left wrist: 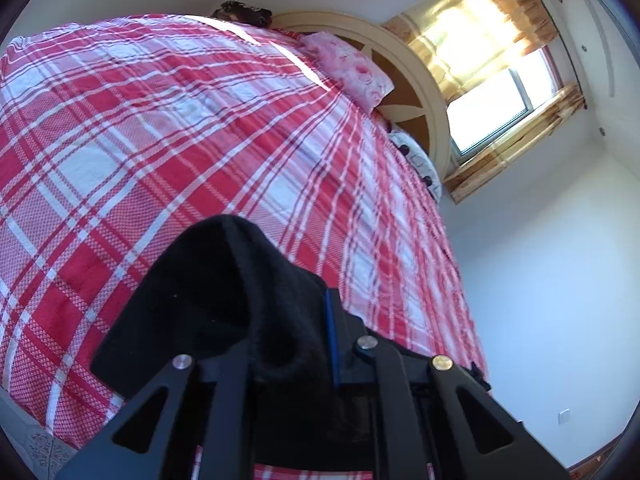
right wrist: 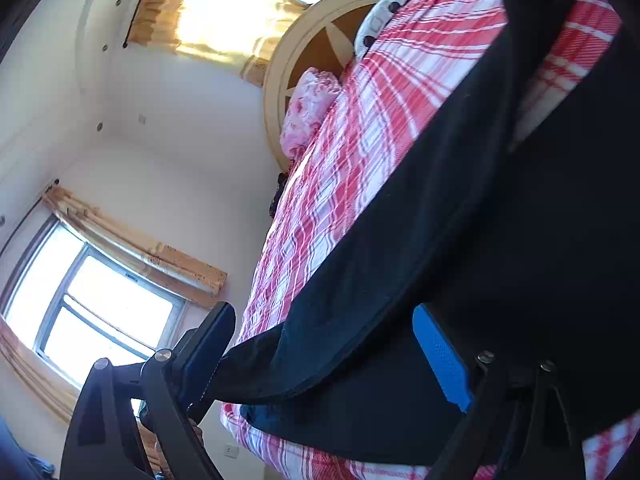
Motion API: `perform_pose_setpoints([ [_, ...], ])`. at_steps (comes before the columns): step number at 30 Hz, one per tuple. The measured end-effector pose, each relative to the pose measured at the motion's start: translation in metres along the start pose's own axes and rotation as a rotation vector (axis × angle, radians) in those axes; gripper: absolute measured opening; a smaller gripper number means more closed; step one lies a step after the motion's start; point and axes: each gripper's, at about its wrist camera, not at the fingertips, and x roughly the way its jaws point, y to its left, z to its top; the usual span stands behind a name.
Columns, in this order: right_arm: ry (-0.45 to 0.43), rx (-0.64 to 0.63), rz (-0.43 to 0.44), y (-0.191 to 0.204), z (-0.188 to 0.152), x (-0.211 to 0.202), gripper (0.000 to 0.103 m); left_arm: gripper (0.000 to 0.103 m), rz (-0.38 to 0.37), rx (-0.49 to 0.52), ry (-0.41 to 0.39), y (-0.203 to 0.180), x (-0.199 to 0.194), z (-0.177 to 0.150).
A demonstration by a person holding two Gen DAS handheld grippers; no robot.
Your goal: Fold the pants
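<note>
- Pants (right wrist: 460, 220): black, lying on the bed (left wrist: 180, 120), which has a red-and-white plaid cover.
- In the right wrist view the pants run as a long dark band from the near edge of the bed up toward the top right corner, with plaid showing on both sides of the band higher up.
- Left tongs (left wrist: 296, 356): pressed together and pinching a fold of the pants (left wrist: 224, 300). The black cloth bunches up over the tips into a rounded hump and hides most of them; a thin blue pad edge shows just right of the bunch.
- Beyond that hump in the left wrist view, only the plaid cover is seen, up to a pink pillow (left wrist: 352, 70) and a round headboard (left wrist: 424, 92).
- Right tongs (right wrist: 324, 356): spread wide. The near end of the pants lies between the two fingers, its hem reaching toward the left finger (right wrist: 208, 344). The blue pad of the right finger (right wrist: 440, 356) faces the cloth; whether it touches cannot be told, and the pads do not squeeze the cloth.
- The right view is tilted, so the bed appears to slope steeply; curtained windows (right wrist: 104, 316) fill its left side.
</note>
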Motion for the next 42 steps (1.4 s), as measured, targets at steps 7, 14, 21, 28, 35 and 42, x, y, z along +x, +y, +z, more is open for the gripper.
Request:
perform_pose_setpoints([
  [7,0.007,-0.003,-0.067,-0.005,0.006,-0.015,0.076,0.013,-0.024,-0.006,-0.010,-0.006,-0.011,0.005],
  [14,-0.072,-0.028,-0.217,-0.019,0.036,-0.018,0.055,0.013,0.018,-0.017,0.009,0.002,-0.001,0.002],
  [21,-0.035,-0.107,-0.327,-0.011,0.067,0.005,0.004,0.012,0.041,-0.045,0.046,0.008,0.014,0.005],
  [28,-0.089,-0.237,-0.207,0.036,0.056,-0.052,0.004,0.012,0.040,-0.023,0.021,0.012,-0.011,0.007],
  [35,-0.031,-0.291,-0.286,0.012,-0.004,-0.095,0.004,0.013,0.196,0.026,0.077,0.040,-0.010,-0.016],
  [42,-0.007,-0.250,-0.360,-0.029,-0.037,-0.082,0.004,0.014,0.343,0.096,0.100,0.048,0.010,-0.035],
])
